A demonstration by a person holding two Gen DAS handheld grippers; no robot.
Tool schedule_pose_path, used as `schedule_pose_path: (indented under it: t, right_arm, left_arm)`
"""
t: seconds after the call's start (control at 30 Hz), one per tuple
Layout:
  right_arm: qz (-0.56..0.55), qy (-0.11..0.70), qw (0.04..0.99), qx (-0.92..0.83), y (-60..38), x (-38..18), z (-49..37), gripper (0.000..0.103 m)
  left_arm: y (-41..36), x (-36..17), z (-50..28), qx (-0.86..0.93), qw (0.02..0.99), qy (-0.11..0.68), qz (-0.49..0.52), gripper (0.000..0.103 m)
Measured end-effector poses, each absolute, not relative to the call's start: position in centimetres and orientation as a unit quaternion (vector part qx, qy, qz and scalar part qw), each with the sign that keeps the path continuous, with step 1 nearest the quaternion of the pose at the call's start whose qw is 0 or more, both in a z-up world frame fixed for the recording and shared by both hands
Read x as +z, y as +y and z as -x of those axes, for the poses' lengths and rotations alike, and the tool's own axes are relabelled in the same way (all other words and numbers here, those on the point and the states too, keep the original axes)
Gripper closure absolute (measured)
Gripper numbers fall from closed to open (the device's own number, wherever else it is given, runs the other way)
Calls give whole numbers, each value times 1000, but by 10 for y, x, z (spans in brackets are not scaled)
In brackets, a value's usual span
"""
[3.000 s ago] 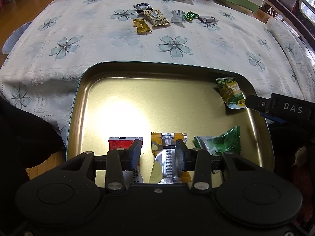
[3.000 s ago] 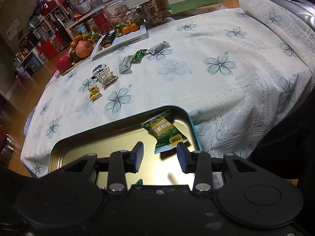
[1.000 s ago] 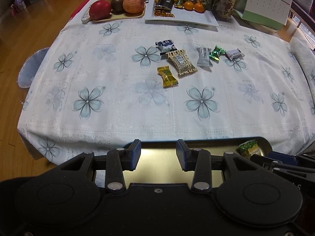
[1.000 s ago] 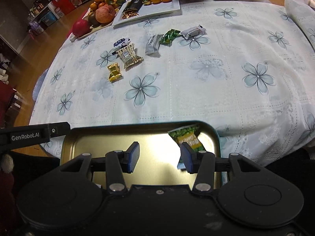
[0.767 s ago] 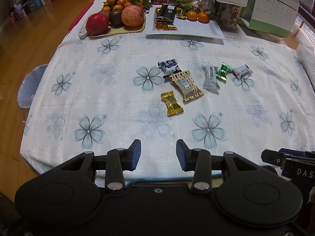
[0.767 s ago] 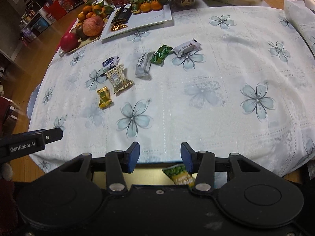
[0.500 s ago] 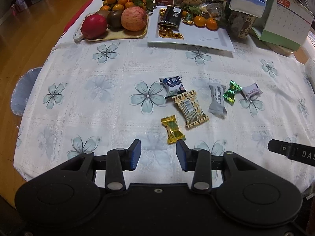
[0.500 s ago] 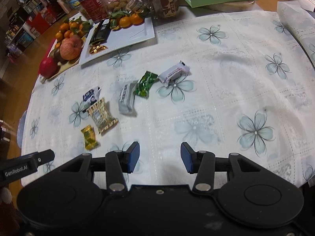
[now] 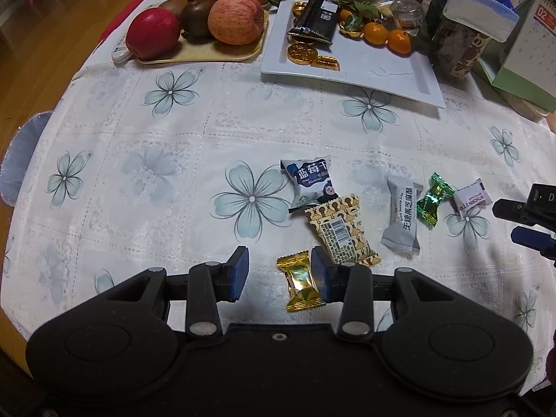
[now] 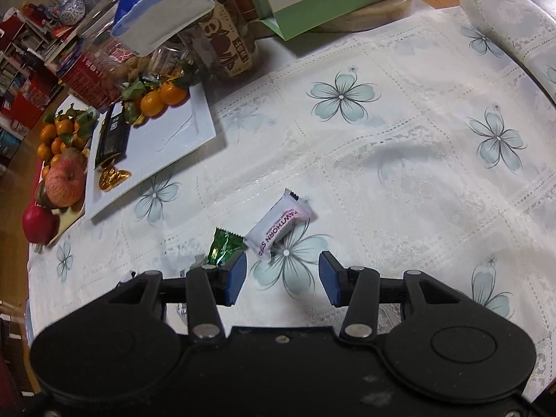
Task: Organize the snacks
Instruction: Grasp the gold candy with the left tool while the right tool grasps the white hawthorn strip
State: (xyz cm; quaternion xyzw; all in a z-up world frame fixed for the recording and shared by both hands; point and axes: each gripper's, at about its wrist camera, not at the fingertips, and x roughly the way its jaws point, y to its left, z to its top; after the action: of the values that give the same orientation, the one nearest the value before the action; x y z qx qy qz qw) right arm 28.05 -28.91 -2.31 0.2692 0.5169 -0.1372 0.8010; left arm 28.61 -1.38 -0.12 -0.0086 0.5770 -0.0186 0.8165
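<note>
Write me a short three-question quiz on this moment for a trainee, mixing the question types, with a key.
1. True or false: the left gripper is shut on the gold candy.
2. Which snack lies just ahead of the right gripper? A) grey packet B) white hawthorn packet C) blueberry packet
3. Fill in: the green foil candy lies between the grey packet and the ____ packet.

Key:
1. False; the fingers are open, with the candy between them on the tablecloth.
2. B
3. white hawthorn
</note>
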Motion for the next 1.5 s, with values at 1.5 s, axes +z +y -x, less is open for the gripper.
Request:
schedule_pose_path:
  t: [1.5]
  right_arm:
    - [-195, 561, 794, -126, -254, -62, -315, 80]
  left_arm:
    - [-1, -25, -303, -24, 770, 632, 85, 54]
